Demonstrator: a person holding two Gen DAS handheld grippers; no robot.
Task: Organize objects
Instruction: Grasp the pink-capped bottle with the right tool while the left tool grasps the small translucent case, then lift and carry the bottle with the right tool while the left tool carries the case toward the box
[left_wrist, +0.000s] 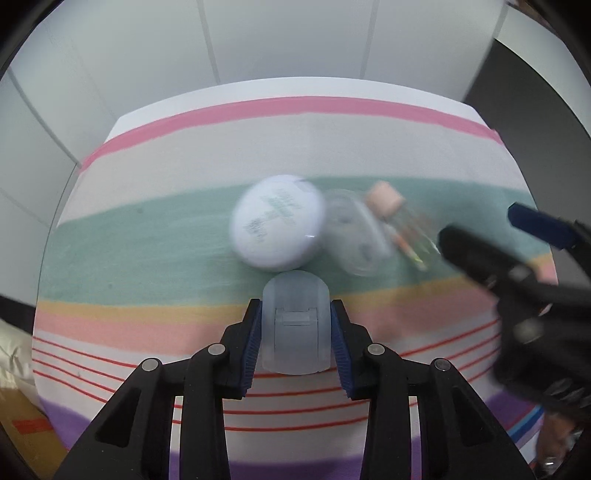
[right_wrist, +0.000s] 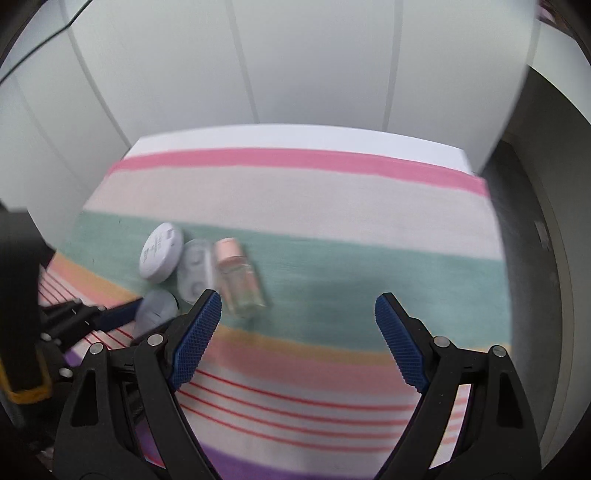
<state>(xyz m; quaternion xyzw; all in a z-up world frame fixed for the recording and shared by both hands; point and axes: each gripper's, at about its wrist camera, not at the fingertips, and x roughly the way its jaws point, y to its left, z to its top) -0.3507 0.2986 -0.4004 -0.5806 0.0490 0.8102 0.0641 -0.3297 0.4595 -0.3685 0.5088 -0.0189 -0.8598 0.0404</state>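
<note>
1. Left gripper (left_wrist: 295, 328): jaws drawn in and clamped on a translucent bluish plastic case (left_wrist: 295, 321). Both blue pads (left_wrist: 254, 343) press flat against its sides, and its rounded end projects ahead of the fingertips.
2. Right gripper (right_wrist: 297, 339): jaws spread wide apart, holding nothing and touching nothing. Only the striped cloth (right_wrist: 295, 199) shows between the pads.
3. Just ahead of the left jaws lies a round white compact (left_wrist: 276, 221), nearly touching the rounded end of the held case.
4. Beside the compact, ahead and to the right of the left jaws, lies a clear oval case (left_wrist: 354, 236); motion blur hides its detail.
5. A small clear bottle with a pink cap (right_wrist: 238, 277) lies on its side just ahead of the right gripper's left fingertip, against the oval case.
6. All loose items rest on the green band of the cloth.
</note>
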